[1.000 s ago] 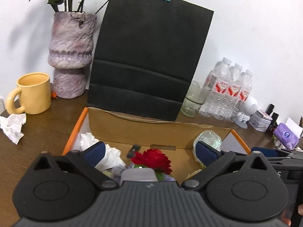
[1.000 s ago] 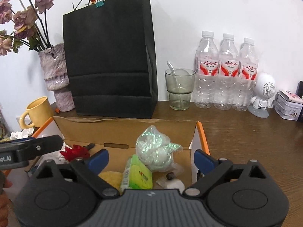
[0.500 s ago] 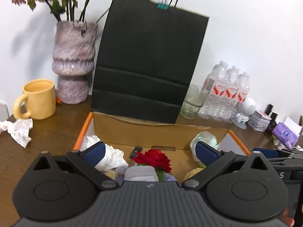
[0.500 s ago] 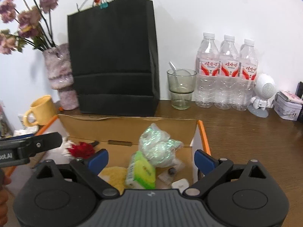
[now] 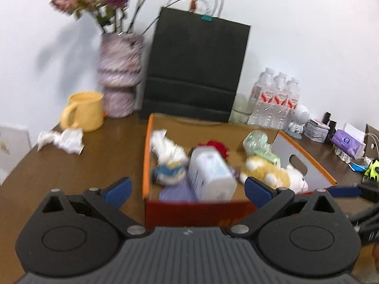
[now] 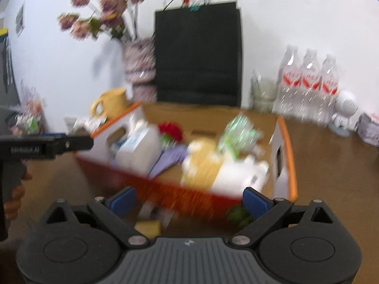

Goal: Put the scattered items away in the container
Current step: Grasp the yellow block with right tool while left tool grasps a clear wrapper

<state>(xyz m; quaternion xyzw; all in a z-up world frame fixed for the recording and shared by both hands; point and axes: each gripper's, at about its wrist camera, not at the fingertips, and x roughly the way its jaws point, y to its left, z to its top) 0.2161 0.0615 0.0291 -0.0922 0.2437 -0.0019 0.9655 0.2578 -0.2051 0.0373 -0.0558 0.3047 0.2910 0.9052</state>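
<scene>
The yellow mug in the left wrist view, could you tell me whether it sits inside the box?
No, the yellow mug stands on the table, left of the box.

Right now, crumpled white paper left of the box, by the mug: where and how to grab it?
Take the crumpled paper with the left gripper, which is open and nearer. Come from above, closing across a raised ridge in the middle: it lies low and loose on the table, clear of the yellow mug.

Bare table [image 5: 99, 156] is lying open left of the box [image 5: 145, 156]; behind, the black bag [image 5: 194, 75], vase [image 5: 118, 75] and 3 bottles [image 5: 276, 99] are blocking passage.
</scene>
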